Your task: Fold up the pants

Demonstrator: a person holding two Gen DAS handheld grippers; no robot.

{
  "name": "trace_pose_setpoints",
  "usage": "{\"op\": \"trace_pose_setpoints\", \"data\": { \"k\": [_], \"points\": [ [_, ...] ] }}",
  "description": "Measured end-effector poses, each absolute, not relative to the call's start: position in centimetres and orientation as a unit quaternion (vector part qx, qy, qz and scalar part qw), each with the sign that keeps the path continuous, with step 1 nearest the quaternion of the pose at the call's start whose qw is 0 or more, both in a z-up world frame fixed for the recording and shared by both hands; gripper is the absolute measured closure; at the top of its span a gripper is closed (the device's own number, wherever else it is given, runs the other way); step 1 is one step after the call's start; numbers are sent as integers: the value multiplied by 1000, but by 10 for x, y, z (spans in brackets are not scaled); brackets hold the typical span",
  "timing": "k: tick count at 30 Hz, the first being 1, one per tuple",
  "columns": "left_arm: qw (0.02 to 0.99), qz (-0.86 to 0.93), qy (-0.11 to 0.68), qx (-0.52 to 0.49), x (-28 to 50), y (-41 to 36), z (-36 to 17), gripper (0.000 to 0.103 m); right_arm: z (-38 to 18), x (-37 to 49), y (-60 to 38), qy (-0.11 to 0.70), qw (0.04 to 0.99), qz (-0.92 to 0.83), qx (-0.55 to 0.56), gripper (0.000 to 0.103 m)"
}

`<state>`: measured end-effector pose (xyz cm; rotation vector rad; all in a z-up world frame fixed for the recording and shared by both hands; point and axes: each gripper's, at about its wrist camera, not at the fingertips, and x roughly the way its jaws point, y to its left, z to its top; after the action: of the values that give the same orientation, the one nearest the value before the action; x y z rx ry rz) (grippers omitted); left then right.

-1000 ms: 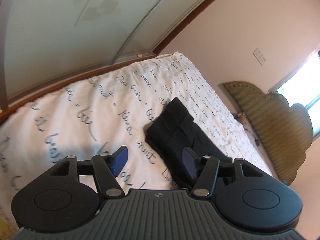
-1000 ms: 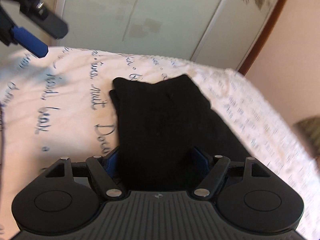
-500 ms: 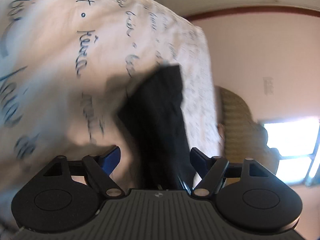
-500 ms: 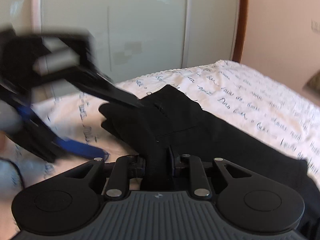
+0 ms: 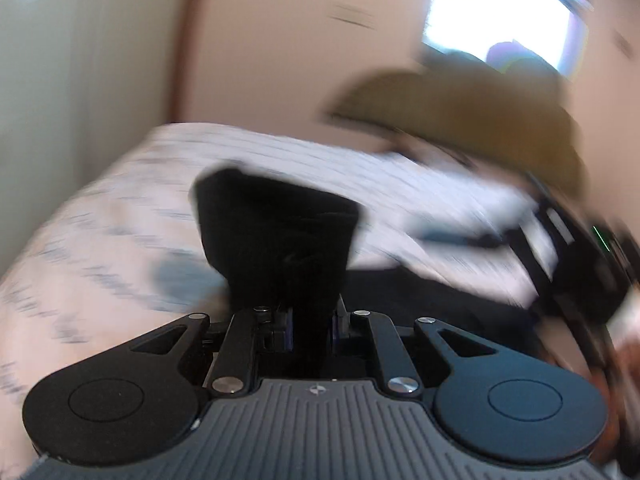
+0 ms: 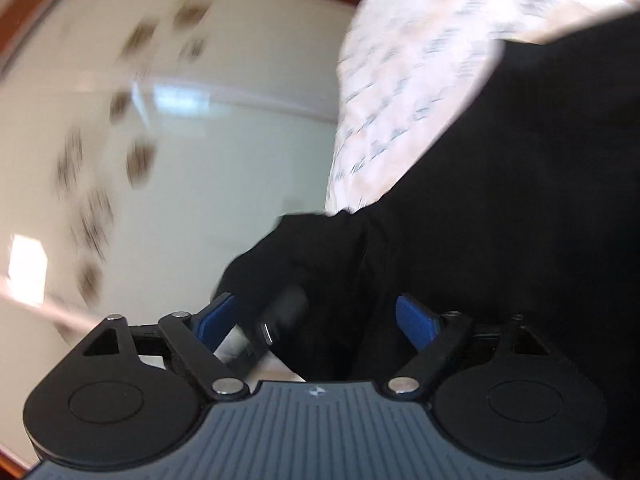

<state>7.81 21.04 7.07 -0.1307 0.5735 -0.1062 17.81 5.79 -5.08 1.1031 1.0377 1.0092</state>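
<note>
The black pants lie on a white bed cover with blue writing. In the blurred left wrist view, a fold of them rises straight out of my left gripper. Its jaws are closing, and the blue pads pinch the cloth. In the right wrist view, which is strongly rolled, the pants fill the right side. My right gripper is opening, its blue pads wide apart. Black cloth lies between them without being pressed. A blurred dark part also sits between them.
An olive padded headboard and a bright window stand beyond the bed. Pale wardrobe doors with a brown frame fill the left of the right wrist view. The other gripper's dark body blurs at the right edge.
My left gripper went from open to closed on a fold of the pants. My right gripper, shut on the cloth half a second ago, has spread wide. Both views swung and rolled.
</note>
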Motion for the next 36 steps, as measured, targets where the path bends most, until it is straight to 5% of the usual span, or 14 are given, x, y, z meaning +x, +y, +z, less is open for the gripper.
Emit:
{"op": "trace_pose_setpoints", "data": {
  "k": [5, 15, 17, 18, 19, 27, 36],
  "points": [
    [937, -129, 319, -62, 77, 176, 35, 74, -61, 185, 45, 467, 616, 413, 482, 1],
    [937, -111, 301, -137, 6, 230, 53, 58, -57, 186, 60, 489, 655, 413, 401, 6],
    [938, -86, 304, -143, -6, 236, 53, 45, -55, 181, 64, 485, 681, 407, 368, 34],
    [938, -72, 304, -147, -11, 238, 54, 43, -55, 179, 67, 491, 694, 399, 344, 73],
    [938, -61, 306, -153, -13, 240, 52, 41, -57, 177, 70, 497, 700, 392, 330, 80],
    [944, -95, 278, -153, -19, 221, 79, 38, -19, 167, 23, 444, 707, 432, 342, 85],
    [924, -214, 276, -153, 39, 150, 72, 35, 0, 161, -150, 455, 777, 354, 254, 85]
  ]
}}
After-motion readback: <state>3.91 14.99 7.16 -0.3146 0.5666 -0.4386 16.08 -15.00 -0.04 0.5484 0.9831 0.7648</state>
